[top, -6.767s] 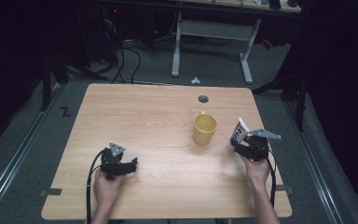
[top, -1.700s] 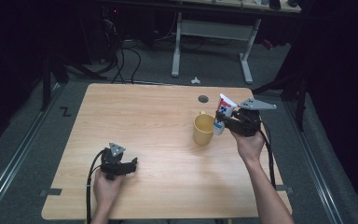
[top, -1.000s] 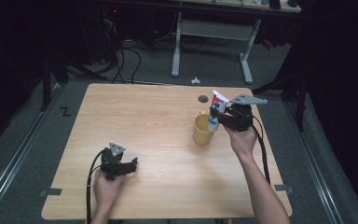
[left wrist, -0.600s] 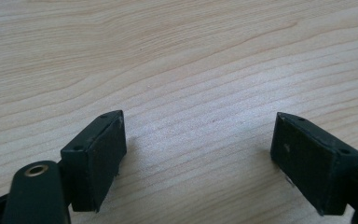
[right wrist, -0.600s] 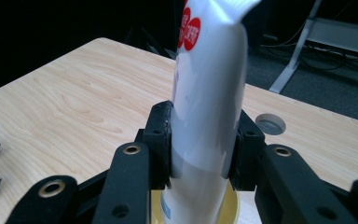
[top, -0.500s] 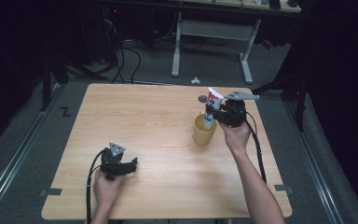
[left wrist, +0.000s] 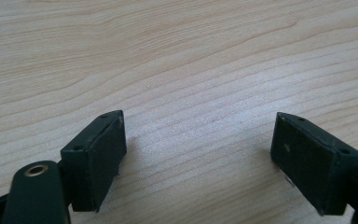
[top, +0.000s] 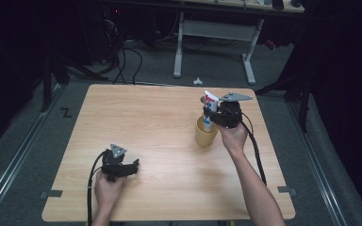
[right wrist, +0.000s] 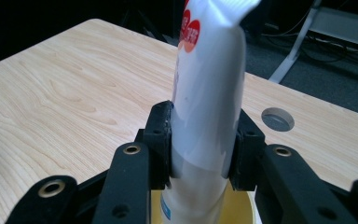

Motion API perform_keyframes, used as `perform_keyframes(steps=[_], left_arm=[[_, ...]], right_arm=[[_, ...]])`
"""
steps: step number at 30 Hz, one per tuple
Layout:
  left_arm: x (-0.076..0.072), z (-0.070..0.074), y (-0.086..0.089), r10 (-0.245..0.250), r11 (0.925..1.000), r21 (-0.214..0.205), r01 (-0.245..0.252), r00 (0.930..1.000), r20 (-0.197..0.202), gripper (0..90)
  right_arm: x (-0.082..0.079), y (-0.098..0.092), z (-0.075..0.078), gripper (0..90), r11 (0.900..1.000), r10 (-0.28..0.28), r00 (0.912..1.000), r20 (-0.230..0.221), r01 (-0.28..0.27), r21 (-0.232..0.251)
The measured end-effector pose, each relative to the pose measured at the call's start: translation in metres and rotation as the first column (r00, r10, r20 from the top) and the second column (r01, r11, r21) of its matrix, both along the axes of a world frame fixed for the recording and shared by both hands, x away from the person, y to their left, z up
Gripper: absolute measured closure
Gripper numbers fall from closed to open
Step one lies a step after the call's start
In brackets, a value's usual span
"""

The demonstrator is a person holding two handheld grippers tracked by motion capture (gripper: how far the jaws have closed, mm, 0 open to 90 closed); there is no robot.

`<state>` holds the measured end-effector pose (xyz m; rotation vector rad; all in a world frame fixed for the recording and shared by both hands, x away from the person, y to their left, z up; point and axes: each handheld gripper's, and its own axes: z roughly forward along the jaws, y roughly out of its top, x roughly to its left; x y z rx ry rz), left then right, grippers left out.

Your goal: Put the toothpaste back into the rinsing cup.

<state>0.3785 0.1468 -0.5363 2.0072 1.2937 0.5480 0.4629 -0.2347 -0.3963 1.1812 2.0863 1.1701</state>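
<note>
the right gripper point(top: 213, 117) is clenched on a toothpaste tube point(top: 209, 109), its two black jaws pressing the tube's soft sides from left and right. in the right gripper view the tube point(right wrist: 208, 93) is a smooth, glossy white plastic body, rounded where the jaws squeeze it and flattening to a crimped end at the top, with red round marks printed high on it and a bit of blue print low down. it stands nearly upright, leaning a little. its lower end dips inside the yellow cup point(top: 205, 133), a plain round cup with a smooth matte wall; in the right gripper view the cup's rim and yellow inside point(right wrist: 242, 207) curve just below the jaws.

the cup stands on the wooden table point(top: 151, 122), right of its middle. the tabletop is pale laminate with a fine straight grain, rectangular with rounded corners, and a round grey cable hole point(right wrist: 278, 118) sits in it beyond the cup.

the left gripper point(top: 133, 165) rests low at the near left of the table, well apart from the cup. its jaws stand spread wide with nothing between them; the left gripper view shows its flat, dull black rubber pads point(left wrist: 98, 156) angled over bare wood grain. a black cable point(top: 92, 179) loops from it back along the forearm.
</note>
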Motion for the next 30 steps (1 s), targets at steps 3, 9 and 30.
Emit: perform_keyframes(steps=[3,9,30], left_arm=[[0.0,0.0,0.0,0.001,1.0,-0.001,-0.001,1.0,0.001,18.5],[0.0,0.0,0.0,-0.001,1.0,0.0,0.001,1.0,-0.001,18.5],[0.0,0.0,0.0,-0.002,1.0,0.001,0.002,1.0,0.0,18.5]], right_arm=[[0.001,0.0,-0.004,66.0,1.0,-0.003,1.0,-0.008,0.003,-0.005],[0.003,0.0,-0.011,66.0,0.9998,-0.009,0.9996,-0.028,0.008,-0.016],[0.007,0.008,-0.027,66.2,0.9985,-0.001,0.9976,-0.07,-0.003,-0.055]])
